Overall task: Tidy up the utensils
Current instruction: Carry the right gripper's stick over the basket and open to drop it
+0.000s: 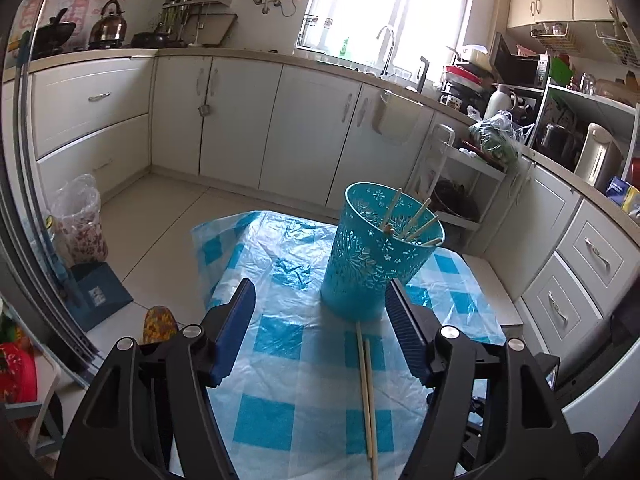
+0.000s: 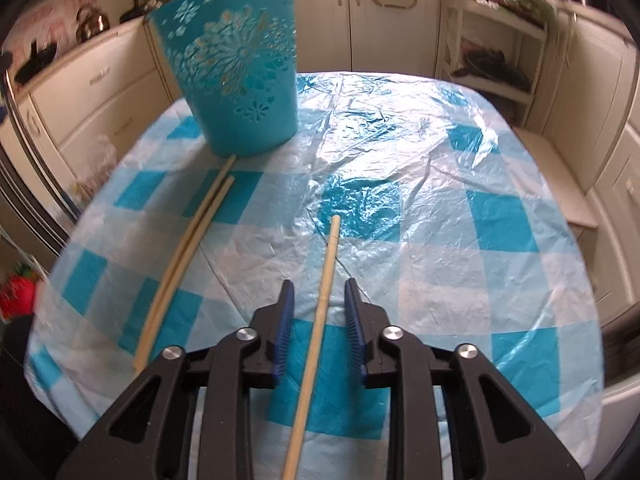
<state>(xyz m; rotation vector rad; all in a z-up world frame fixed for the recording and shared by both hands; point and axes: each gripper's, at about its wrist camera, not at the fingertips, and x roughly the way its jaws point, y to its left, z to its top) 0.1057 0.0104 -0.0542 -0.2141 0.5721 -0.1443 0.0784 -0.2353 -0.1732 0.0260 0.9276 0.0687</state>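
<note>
Table w/ blue-check plastic cover (image 2: 440,168); teal perforated holder (image 1: 376,256) upright on it, several chopsticks (image 1: 416,222) already inside. Two loose chopsticks (image 2: 184,248) lie side by side, tips at holder's base. Your left gripper (image 1: 320,304) is spread wide, empty, near the holder. Your right gripper (image 2: 318,300) straddles a single chopstick (image 2: 326,280), jaws apart, not yet clamped. Step: pick-up. Next, prob.: close on the stick, lift, tip it into the holder.
</note>
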